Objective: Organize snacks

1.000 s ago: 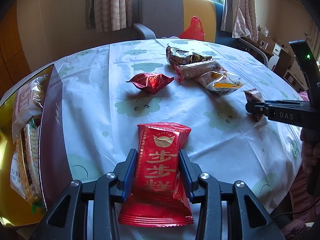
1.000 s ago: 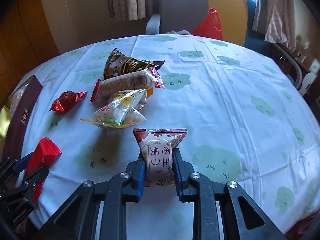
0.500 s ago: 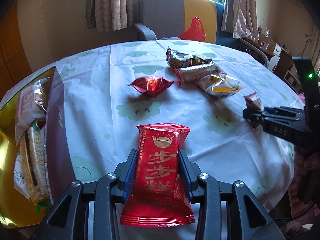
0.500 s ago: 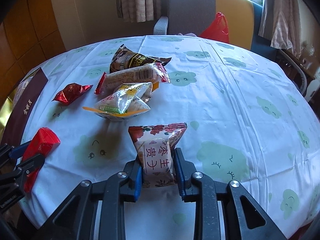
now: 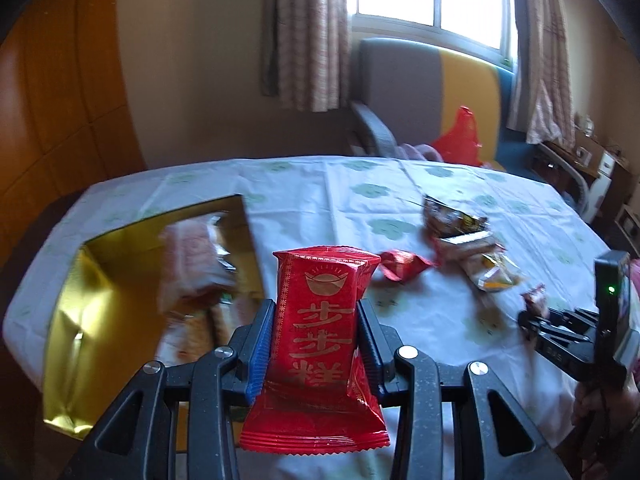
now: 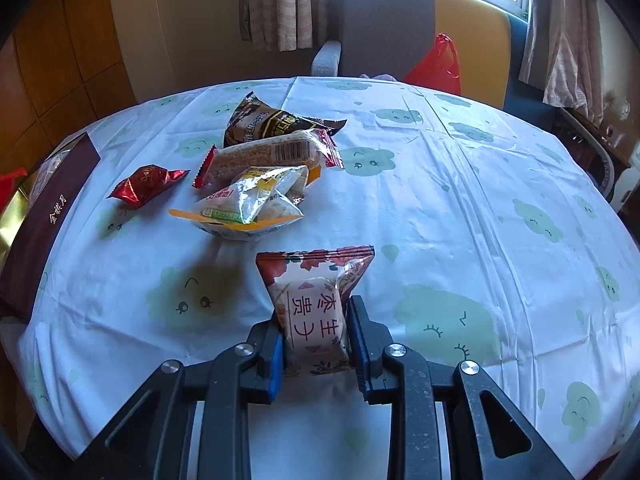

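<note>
We are carrying the red packet (image 5: 316,336), clamped in our left gripper (image 5: 316,344), toward the gold box (image 5: 100,280) at ten o'clock; our right gripper (image 6: 316,344) is pinching a floral packet (image 6: 316,308), waiting.

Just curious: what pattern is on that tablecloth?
The tablecloth is white with pale green smiling clouds, clearest in the right wrist view.

A red foil snack packet (image 5: 316,332) with gold characters stands upright, lifted off the table near a gold-lined box (image 5: 100,280) holding other snacks. A floral white packet (image 6: 316,312) is raised too. Farther off lie a red sweet (image 6: 146,184) and three piled packets (image 6: 260,168).
</note>
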Available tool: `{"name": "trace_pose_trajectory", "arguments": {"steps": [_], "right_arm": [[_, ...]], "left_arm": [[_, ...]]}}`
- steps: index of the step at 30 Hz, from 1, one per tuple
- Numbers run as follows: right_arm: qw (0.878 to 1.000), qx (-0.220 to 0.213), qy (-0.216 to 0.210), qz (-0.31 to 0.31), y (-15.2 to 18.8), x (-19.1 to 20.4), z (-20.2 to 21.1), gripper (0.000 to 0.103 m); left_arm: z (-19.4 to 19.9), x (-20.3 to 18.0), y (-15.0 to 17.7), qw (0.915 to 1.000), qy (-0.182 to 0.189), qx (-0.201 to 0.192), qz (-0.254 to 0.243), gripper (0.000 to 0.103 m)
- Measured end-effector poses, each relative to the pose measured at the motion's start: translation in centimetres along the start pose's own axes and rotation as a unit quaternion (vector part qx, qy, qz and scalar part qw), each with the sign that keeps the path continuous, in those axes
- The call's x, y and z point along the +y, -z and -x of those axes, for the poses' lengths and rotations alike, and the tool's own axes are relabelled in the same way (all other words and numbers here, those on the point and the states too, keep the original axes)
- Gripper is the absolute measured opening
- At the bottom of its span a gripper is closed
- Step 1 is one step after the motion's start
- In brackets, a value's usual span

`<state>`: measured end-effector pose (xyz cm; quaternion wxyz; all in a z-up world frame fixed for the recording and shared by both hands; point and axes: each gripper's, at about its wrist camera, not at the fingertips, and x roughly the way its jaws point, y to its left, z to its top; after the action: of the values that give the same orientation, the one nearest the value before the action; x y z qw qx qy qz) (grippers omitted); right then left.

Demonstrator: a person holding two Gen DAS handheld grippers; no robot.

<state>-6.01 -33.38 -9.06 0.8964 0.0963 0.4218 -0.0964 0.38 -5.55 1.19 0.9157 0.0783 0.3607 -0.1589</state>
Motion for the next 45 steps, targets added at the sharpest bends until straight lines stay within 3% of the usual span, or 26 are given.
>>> {"name": "trace_pose_trajectory", "arguments": {"steps": [6, 12, 16, 20, 27, 33, 39, 45], "right_arm": [[1.000, -0.002, 0.003, 0.004, 0.1, 0.1, 0.0, 0.029], [1.000, -0.001, 0.007, 0.008, 0.0, 0.2, 0.1, 0.029], [1.000, -0.001, 0.009, 0.010, 0.0, 0.3, 0.0, 0.029], [1.000, -0.001, 0.009, 0.009, 0.0, 0.3, 0.1, 0.029], [1.000, 0.002, 0.010, 0.009, 0.0, 0.3, 0.0, 0.029], [1.000, 0.001, 0.011, 0.010, -0.1, 0.3, 0.0, 0.029], [1.000, 0.000, 0.012, 0.009, -0.1, 0.3, 0.0, 0.029], [1.000, -0.002, 0.012, 0.008, 0.1, 0.3, 0.1, 0.029]], "left_arm": [[0.5, 3.7, -0.1, 0.9979, -0.056, -0.003, 0.033, 0.040], [-1.2, 7.9, 0.1, 0.9933, -0.061, 0.035, 0.092, 0.040], [-3.8, 12.5, -0.1, 0.9823, -0.040, 0.079, 0.165, 0.040], [-6.3, 16.1, -0.9, 0.9741, -0.063, 0.094, 0.196, 0.040], [-11.3, 19.3, -2.5, 0.9671, -0.102, 0.112, 0.204, 0.041], [-14.3, 19.8, -3.2, 0.9654, -0.090, 0.137, 0.202, 0.046], [-10.9, 18.7, -2.9, 0.9624, -0.143, 0.102, 0.207, 0.050], [-5.0, 15.5, -1.9, 0.9699, -0.176, 0.028, 0.165, 0.050]]}}
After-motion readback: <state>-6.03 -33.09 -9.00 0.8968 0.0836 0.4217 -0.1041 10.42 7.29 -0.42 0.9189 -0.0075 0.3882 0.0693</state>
